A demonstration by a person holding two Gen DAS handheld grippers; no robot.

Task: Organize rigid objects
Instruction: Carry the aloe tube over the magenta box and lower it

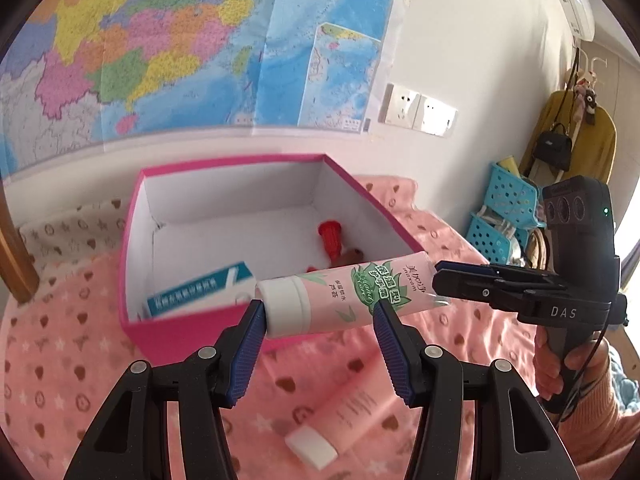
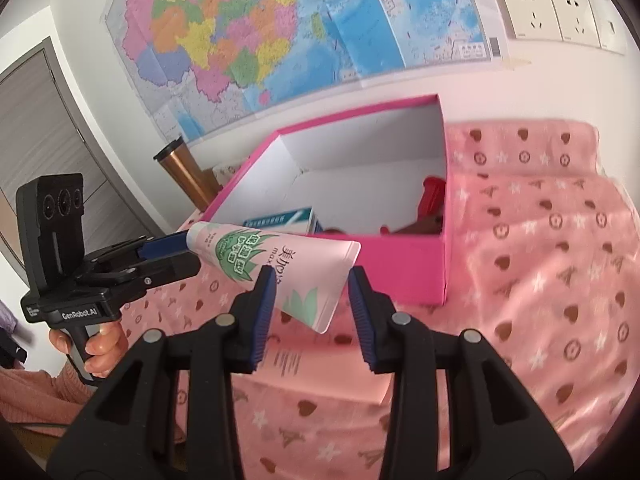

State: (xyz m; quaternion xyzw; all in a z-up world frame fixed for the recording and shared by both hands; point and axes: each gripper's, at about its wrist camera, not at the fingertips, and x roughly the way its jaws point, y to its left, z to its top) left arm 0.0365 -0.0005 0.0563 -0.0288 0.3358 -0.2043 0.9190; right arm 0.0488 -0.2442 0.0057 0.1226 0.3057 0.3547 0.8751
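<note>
Pink plastic and a white screw cap mark the hand-cream tube [image 1: 344,294], which hangs in the air crosswise just in front of the near wall of the pink box [image 1: 136,264], carried by both tools at once. The left tool [image 1: 320,312] is pinching the cap end, its blue pads [image 1: 250,344] set on either side of the cap and shoulder, while the right tool [image 2: 312,284] is pinching the flat crimped tail, one pad plainly against the tube's face in the right wrist view and the other just at its edge, so that grip looks the lighter of the two. The step in hand seems to be carrying the tube over the rim and setting it down inside the box. To do it well, both hands should travel together so the tube is neither bent nor pulled from the tail grip, and it should clear the near wall before it comes down. Inside, a blue-and-white carton [image 1: 200,290] lies against the near left corner and a red item [image 1: 332,236] with some darker pieces sits toward the right, so the open white floor between them and the far wall is the likely spot. Lowering the tube level and letting go only once it rests on the floor would avoid a drop. A second pink tube [image 1: 340,424] lies on the patterned pink cloth [image 1: 60,360] below, untouched.
</note>
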